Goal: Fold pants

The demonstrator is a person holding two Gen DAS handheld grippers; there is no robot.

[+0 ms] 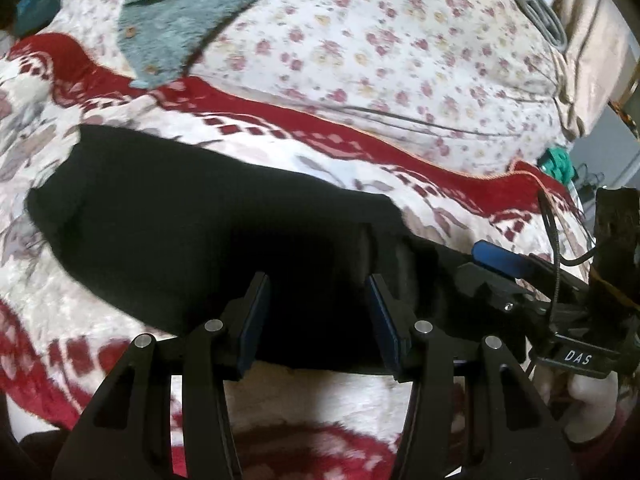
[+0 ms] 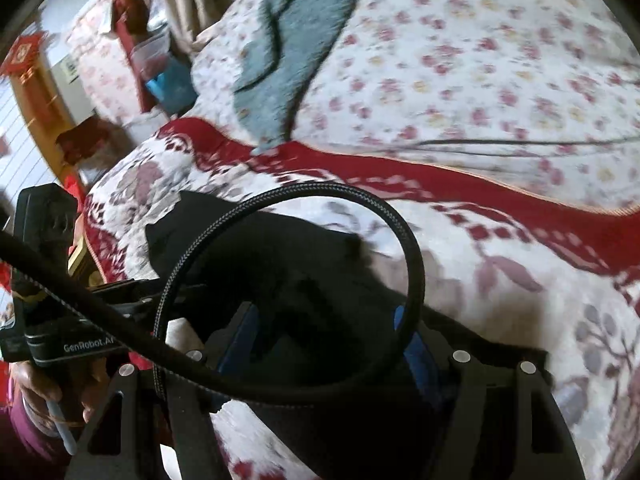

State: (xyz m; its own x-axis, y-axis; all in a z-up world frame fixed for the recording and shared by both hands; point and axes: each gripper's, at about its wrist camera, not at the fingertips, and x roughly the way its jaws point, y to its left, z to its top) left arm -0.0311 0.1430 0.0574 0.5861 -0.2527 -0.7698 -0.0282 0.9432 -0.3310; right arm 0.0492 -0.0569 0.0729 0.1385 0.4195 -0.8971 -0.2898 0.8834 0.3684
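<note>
Below, both tools, left tool (image 1: 318, 320) and right tool (image 2: 326, 336), hover unclenched over black pants (image 1: 192, 220).

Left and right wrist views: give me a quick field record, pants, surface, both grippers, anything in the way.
pants: black pants, bunched flat on the bed
surface: red and white patterned blanket over a floral sheet
left gripper: left gripper, jaws apart over the pants' near edge
right gripper: right gripper, jaws apart over the pants
obstruction: black braided cable loops across the right wrist view
other: teal fleece garment farther back
</note>
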